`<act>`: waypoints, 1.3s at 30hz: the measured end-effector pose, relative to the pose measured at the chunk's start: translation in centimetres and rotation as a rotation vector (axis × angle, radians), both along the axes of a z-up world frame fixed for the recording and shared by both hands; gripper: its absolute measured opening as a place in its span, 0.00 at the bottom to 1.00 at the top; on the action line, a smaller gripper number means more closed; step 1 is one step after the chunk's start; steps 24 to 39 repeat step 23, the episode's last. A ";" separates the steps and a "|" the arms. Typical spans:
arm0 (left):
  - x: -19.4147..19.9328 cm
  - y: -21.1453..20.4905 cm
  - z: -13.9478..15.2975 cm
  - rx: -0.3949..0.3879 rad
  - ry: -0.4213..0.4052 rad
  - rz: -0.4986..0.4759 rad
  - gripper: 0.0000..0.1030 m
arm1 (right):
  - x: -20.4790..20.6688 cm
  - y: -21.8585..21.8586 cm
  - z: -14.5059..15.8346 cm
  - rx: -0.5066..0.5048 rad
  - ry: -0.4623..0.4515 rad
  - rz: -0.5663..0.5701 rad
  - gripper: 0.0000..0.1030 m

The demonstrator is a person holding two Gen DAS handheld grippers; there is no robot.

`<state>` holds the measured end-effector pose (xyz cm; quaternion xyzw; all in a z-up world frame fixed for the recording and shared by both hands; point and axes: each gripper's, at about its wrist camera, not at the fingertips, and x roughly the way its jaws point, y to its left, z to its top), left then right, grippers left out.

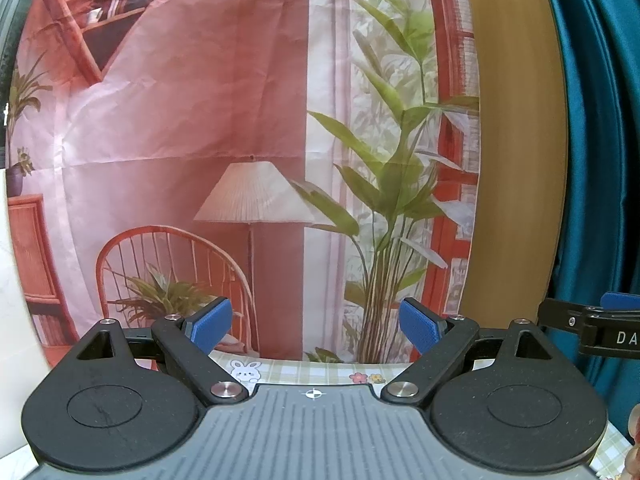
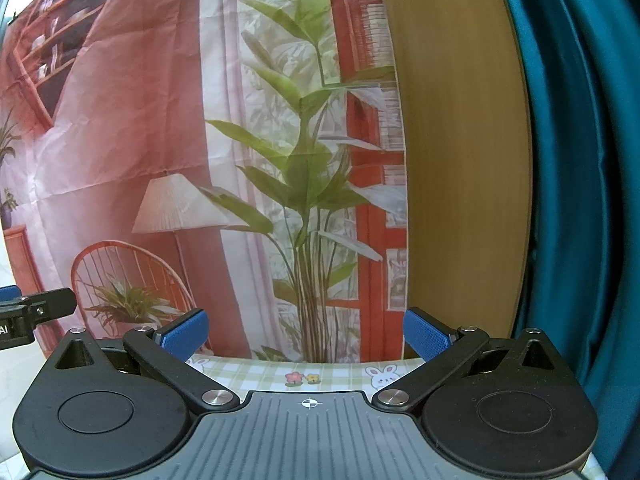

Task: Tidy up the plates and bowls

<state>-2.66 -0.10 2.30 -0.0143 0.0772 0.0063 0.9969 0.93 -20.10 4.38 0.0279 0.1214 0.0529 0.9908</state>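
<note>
Left gripper (image 1: 314, 326) gaping wide, gripping nothing, right gripper (image 2: 306, 334) likewise spread and empty, both hovering over checked tablecloth (image 2: 340, 376), facing printed backdrop (image 1: 180, 120)

The two grippers are held side by side above the near part of the desk (image 1: 320, 372), the left gripper (image 1: 316, 328) to the left of the right gripper (image 2: 306, 334). Behind the desk hangs a printed backdrop (image 1: 200, 120). To its right stands a wooden panel (image 2: 460, 160), and right of that, a curtain (image 2: 580, 160).
</note>
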 end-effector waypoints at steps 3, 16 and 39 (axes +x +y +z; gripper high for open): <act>0.0 0.0 0.0 0.000 0.001 0.002 0.89 | 0.0 0.0 0.0 -0.001 0.000 -0.001 1.00; 0.3 0.4 -0.3 -0.010 0.011 0.008 0.89 | -0.1 0.1 -0.2 -0.002 0.003 -0.002 1.00; 0.3 0.5 -0.3 -0.011 0.013 0.012 0.89 | -0.1 0.1 -0.2 -0.001 0.003 -0.001 1.00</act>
